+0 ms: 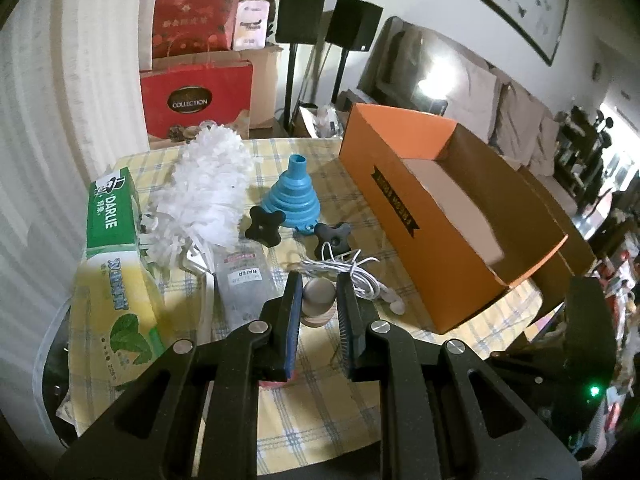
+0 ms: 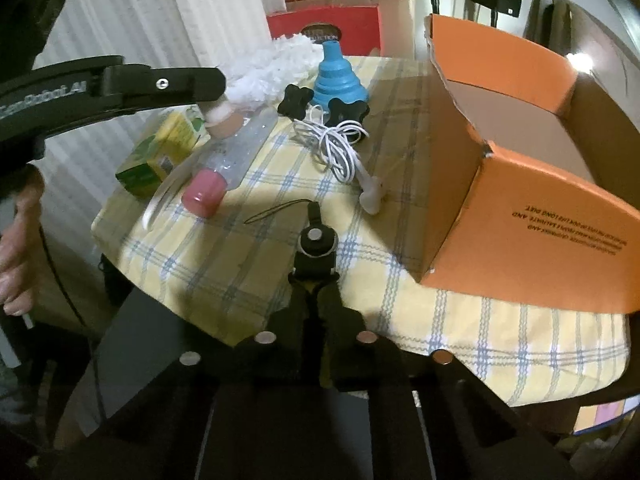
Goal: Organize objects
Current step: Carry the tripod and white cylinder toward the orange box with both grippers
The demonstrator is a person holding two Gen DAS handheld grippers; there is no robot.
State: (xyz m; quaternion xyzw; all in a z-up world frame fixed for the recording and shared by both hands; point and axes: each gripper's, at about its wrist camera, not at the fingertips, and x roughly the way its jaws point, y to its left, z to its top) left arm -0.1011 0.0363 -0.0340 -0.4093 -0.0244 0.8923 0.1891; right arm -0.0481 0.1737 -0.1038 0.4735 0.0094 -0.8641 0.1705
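My left gripper (image 1: 316, 292) is shut on a small round wooden piece (image 1: 318, 300) and holds it above the yellow checked tablecloth (image 1: 320, 400). The right wrist view shows that same wooden piece (image 2: 222, 120) at the tip of the left gripper, over a clear water bottle with a pink cap (image 2: 204, 192). My right gripper (image 2: 315, 278) is shut on the near end of a small black gadget with a thin strap (image 2: 316, 240), low over the cloth. An open orange cardboard box (image 1: 400, 184) (image 2: 520, 220) stands at the right.
On the cloth lie a blue collapsible funnel (image 1: 294, 196), two black star knobs (image 1: 262, 226) (image 1: 332, 234), a white earphone cable (image 2: 340, 144), a white fluffy duster (image 1: 208, 184) and a green Darlie box (image 1: 112, 240). Red gift bags (image 1: 196, 96) stand behind the table. A person's hand (image 2: 16, 248) is at the left.
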